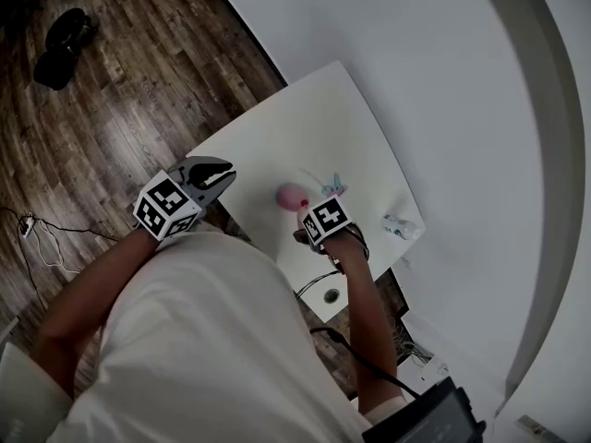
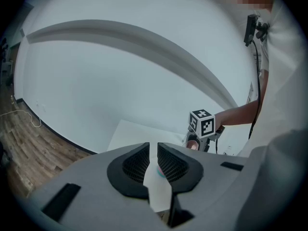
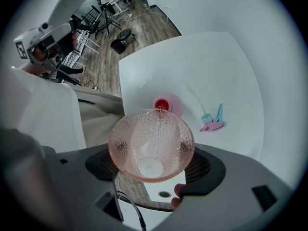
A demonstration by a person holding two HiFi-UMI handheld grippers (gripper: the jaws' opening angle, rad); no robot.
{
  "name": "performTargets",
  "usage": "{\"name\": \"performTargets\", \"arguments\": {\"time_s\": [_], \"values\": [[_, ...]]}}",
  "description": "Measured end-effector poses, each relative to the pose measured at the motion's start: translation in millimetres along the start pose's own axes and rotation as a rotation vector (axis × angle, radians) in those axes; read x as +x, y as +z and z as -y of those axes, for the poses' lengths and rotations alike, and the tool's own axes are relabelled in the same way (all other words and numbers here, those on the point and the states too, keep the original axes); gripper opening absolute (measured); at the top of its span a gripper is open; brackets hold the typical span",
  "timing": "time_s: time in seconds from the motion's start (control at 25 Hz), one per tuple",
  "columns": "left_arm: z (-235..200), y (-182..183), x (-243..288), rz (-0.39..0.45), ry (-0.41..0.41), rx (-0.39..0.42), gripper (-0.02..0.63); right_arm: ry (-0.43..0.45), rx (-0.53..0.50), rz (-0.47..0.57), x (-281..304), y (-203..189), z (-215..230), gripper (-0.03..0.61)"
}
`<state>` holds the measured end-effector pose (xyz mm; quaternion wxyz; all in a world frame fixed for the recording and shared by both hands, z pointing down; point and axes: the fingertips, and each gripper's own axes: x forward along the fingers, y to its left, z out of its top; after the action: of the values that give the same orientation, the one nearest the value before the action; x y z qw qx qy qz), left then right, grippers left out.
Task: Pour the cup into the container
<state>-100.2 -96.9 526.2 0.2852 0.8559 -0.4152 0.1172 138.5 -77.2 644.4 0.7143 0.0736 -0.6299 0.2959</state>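
Because the pink dimpled cup [image 3: 151, 146] looks thin-walled and light, I judge it rigid but easy to crack or squirt loose. The best hold is on its flared sides at mid-height, and that is where the right gripper [image 3: 153, 163] has it, one jaw clamped on each side. It fills the lower centre of the right gripper view. Its long axis runs almost along the line of sight, mouth toward the camera and base away, with the upper rim leaning at the small pink container [image 3: 163, 105] just beyond. That sits on the white table [image 3: 216, 61], a pink-and-teal trinket [image 3: 214, 121] to its right. Further left, the left gripper [image 2: 154, 160] has its jaws nearly together, holding nothing.
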Motion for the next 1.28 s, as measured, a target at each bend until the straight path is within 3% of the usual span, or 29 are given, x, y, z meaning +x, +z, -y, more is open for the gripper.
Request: {"name": "performTargets", "arguments": {"time_s": [1.28], "values": [[-4.1, 1.4, -0.1, 0.012, 0.001, -0.015, 0.043, 0.023, -0.012, -0.065, -7.3, -6.3, -5.8, 0.377]]}}
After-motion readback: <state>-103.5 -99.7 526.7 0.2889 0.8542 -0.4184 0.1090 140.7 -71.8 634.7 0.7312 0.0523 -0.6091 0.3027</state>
